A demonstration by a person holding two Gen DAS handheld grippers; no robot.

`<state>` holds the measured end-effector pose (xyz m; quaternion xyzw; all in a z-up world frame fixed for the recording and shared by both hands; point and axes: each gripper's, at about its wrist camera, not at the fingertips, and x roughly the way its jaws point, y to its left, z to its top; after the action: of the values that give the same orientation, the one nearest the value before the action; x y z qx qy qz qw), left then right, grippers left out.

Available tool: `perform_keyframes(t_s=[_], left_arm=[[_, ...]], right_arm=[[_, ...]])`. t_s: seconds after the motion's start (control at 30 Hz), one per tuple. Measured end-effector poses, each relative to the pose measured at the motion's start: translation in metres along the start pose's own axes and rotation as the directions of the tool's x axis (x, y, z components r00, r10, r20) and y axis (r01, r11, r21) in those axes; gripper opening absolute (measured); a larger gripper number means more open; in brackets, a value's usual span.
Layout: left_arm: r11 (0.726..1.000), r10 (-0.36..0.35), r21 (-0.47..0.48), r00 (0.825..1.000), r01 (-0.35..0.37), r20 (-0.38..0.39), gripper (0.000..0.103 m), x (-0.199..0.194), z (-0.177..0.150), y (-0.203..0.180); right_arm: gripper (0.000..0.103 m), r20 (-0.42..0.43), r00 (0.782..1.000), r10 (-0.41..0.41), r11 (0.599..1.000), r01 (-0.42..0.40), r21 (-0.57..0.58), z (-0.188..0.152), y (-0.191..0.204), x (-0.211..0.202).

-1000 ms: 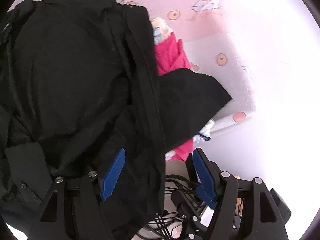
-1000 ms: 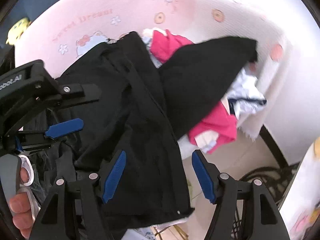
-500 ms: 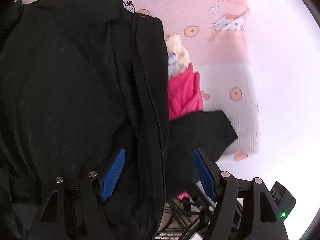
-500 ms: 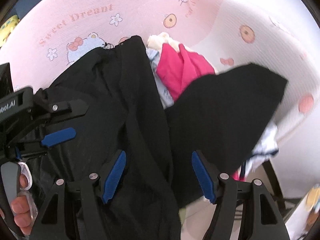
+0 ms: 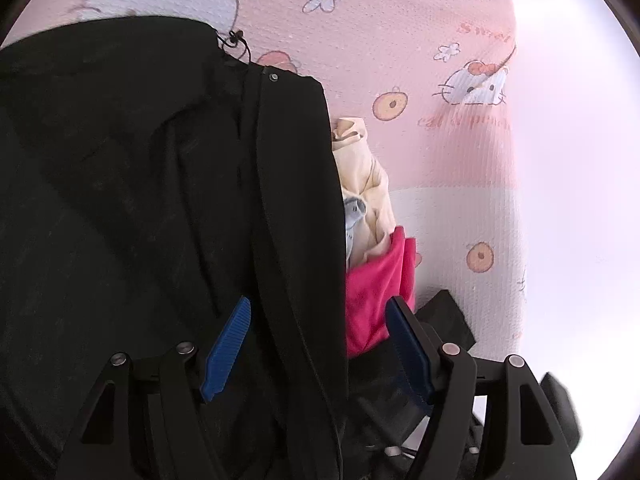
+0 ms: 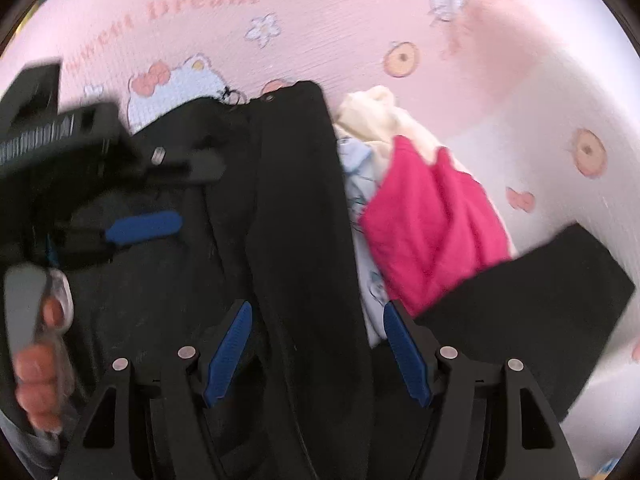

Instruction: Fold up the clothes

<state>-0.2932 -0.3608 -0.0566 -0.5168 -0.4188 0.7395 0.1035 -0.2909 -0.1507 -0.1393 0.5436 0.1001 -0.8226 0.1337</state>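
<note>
A black button-front garment (image 5: 140, 208) lies spread on the pink cartoon-print bed sheet (image 5: 380, 40), filling the left of both views. Its long front edge (image 6: 296, 220) runs down between my fingers. My left gripper (image 5: 318, 344) is open, low over that edge with nothing pinched. My right gripper (image 6: 316, 344) is open too, straddling the same edge. The right wrist view shows my left gripper (image 6: 160, 196) on the left, over the black cloth, with a hand (image 6: 40, 360) on its handle. A loose black flap (image 6: 532, 312) hangs off to the right.
Beside the black garment lies a heap of other clothes: a cream piece (image 6: 380, 116), a magenta piece (image 6: 432, 228) and a pale blue printed one (image 6: 360, 200). The bed's white side (image 5: 460, 220) drops away on the right, into overexposed brightness.
Both grippers have moved forward and down over the bed, so the black garment and clothes heap look larger. The black flap has slid down and right. Both jaws stay open.
</note>
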Motion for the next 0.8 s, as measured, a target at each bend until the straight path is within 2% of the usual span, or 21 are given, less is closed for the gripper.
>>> perform_keyframes(t_s=[0.13, 0.3, 0.57, 0.7, 0.8], left_arm=[[0.998, -0.042, -0.036, 0.999, 0.042, -0.011, 0.068, -0.004, 0.016, 0.022], [0.998, -0.042, -0.055, 0.999, 0.041, -0.019, 0.068, 0.009, 0.036, 0.034], [0.998, -0.018, -0.057, 0.997, 0.013, -0.081, 0.068, 0.056, 0.083, 0.028], [0.999, -0.003, -0.048, 0.993, -0.003, -0.119, 0.068, 0.077, 0.102, 0.027], [0.999, 0.025, -0.03, 0.99, -0.03, -0.139, 0.068, 0.083, 0.103, 0.032]], right_arm=[[0.068, -0.04, 0.999, -0.027, 0.999, 0.025, -0.043, 0.003, 0.011, 0.031], [0.068, -0.053, 0.999, -0.006, 0.999, 0.003, -0.049, 0.009, 0.016, 0.052], [0.068, -0.025, 1.0, 0.007, 0.995, -0.01, -0.103, 0.034, 0.028, 0.068], [0.067, -0.045, 0.999, 0.016, 0.994, -0.02, -0.105, 0.047, 0.029, 0.087], [0.067, -0.055, 0.998, 0.024, 0.994, -0.03, -0.108, 0.053, 0.031, 0.101]])
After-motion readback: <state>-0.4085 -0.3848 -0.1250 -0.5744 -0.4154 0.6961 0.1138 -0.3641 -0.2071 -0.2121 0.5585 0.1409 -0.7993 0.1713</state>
